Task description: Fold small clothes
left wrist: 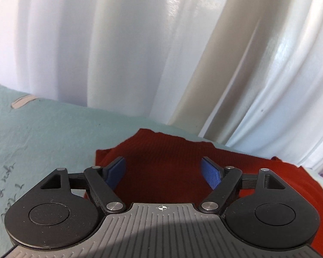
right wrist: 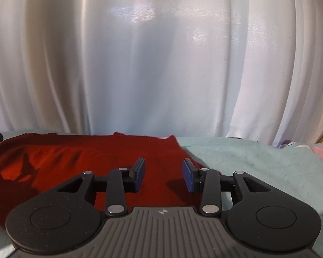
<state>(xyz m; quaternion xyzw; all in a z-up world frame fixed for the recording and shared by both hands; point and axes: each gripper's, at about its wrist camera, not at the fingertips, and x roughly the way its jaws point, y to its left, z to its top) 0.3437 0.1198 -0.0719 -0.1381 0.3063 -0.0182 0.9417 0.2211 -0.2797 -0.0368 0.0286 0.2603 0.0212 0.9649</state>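
Observation:
A red knitted garment (left wrist: 165, 163) lies flat on a pale green cloth-covered surface (left wrist: 53, 133). My left gripper (left wrist: 163, 172) hovers over the garment's left part, its blue pads wide apart and nothing between them. In the right wrist view the same red garment (right wrist: 79, 161) spreads to the left, its right edge running under my right gripper (right wrist: 163, 175). That gripper's jaws stand partly apart above the cloth, with no fabric pinched between the pads. The garment's near edge is hidden behind both gripper bodies.
A white curtain (right wrist: 161, 64) hangs just behind the far edge of the surface. Handwriting marks the green cloth at the left (left wrist: 4, 189). A strip of tape (left wrist: 22, 101) sits near the far left corner. Patterned fabric (right wrist: 320, 150) lies at the far right.

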